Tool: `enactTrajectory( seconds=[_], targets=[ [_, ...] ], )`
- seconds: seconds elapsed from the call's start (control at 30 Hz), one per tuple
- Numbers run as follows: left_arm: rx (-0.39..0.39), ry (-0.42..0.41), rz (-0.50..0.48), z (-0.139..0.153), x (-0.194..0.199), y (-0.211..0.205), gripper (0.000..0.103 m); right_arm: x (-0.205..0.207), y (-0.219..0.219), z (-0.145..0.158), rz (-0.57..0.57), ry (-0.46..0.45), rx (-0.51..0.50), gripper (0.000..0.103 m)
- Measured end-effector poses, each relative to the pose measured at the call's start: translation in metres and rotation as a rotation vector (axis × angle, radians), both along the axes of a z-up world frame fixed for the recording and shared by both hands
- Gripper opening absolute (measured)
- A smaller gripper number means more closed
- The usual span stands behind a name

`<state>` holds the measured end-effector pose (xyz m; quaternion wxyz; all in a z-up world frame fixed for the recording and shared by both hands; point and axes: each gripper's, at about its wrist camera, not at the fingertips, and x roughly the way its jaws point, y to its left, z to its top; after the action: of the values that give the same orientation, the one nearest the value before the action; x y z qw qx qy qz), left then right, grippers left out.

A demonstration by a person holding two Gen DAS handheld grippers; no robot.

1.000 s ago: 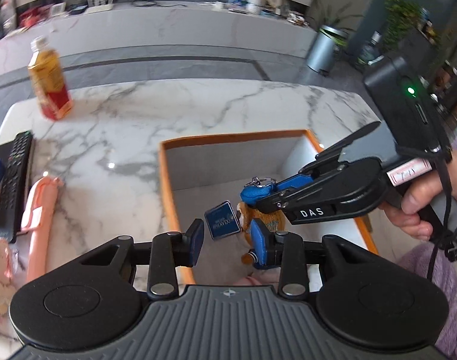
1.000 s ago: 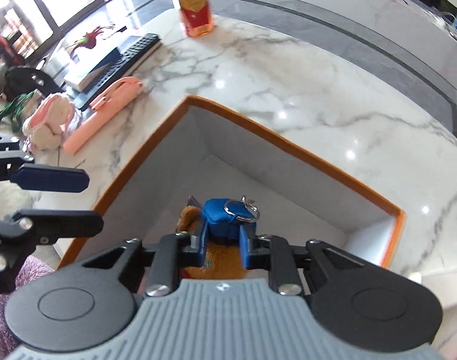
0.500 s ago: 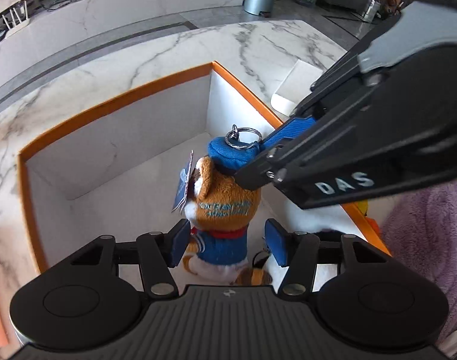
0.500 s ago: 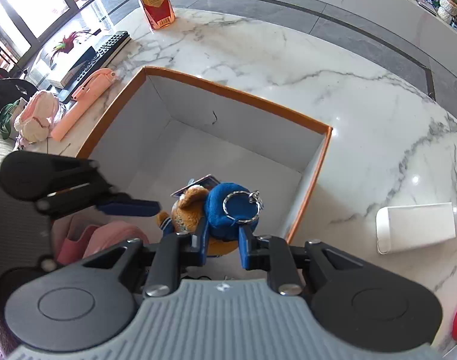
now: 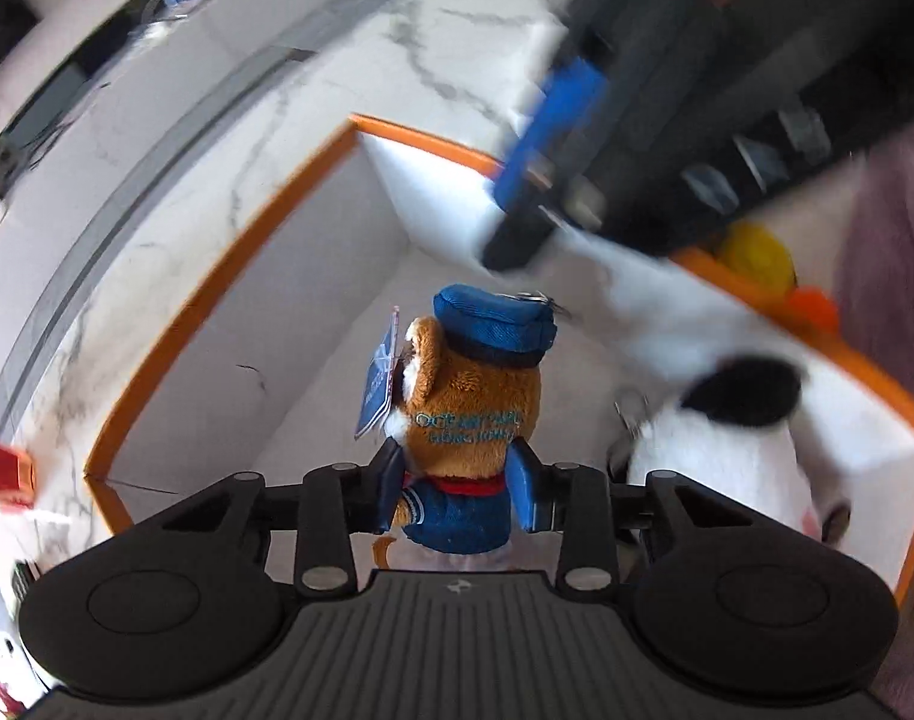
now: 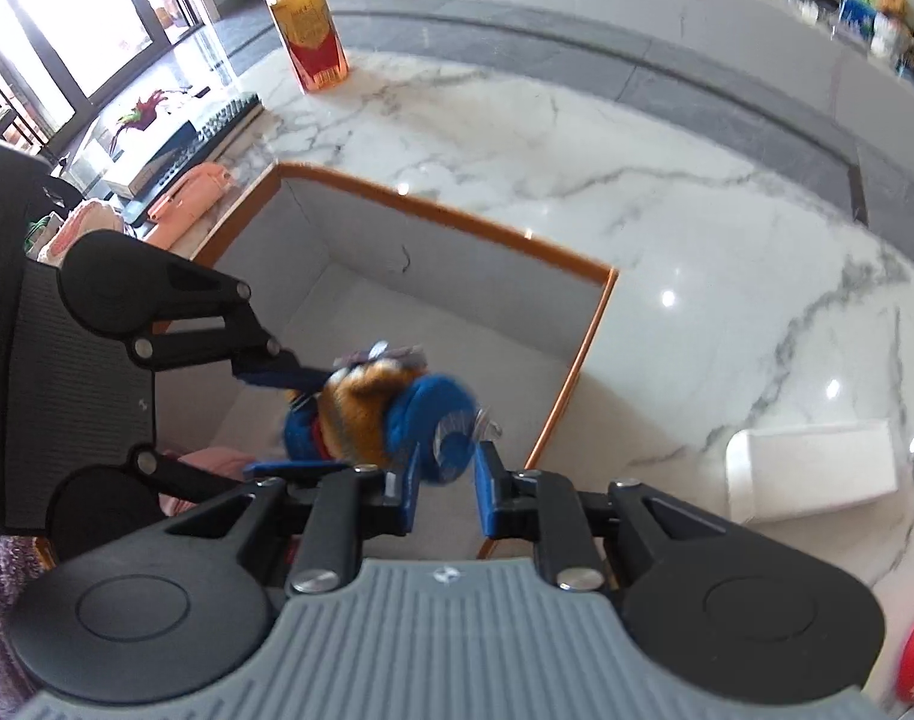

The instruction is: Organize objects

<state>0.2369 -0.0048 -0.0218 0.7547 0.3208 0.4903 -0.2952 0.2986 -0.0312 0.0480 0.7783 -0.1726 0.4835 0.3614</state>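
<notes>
Plush bear (image 5: 469, 420) upright over the orange-rimmed box (image 5: 216, 294), near its front edge
Left gripper (image 5: 457, 495) clamps its waist; right gripper (image 6: 447, 489), fingers parted, sits just off its cap

plush toys 2 (image 5: 466, 414) (image 5: 721, 456) | box 1 (image 6: 457, 222) | bottle 1 (image 6: 306, 36) | grippers 2 (image 5: 457, 492) (image 6: 444, 492)

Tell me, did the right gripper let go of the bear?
Yes. The right gripper held the bear's cap before; now it is open and pulled back toward the box's near edge, and the left gripper holds the bear.

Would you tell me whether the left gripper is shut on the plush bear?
Shut: its fingers press both sides of the plush bear.
</notes>
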Motion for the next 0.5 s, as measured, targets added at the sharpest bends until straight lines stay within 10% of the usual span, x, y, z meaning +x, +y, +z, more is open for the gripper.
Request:
enactTrajectory(
  seconds=[0.5],
  targets=[
    [-0.230,0.187,0.068,-0.003,0.000,0.016,0.046,-0.013,0.024,-0.043,0.193,0.002,-0.113,0.020]
  ],
)
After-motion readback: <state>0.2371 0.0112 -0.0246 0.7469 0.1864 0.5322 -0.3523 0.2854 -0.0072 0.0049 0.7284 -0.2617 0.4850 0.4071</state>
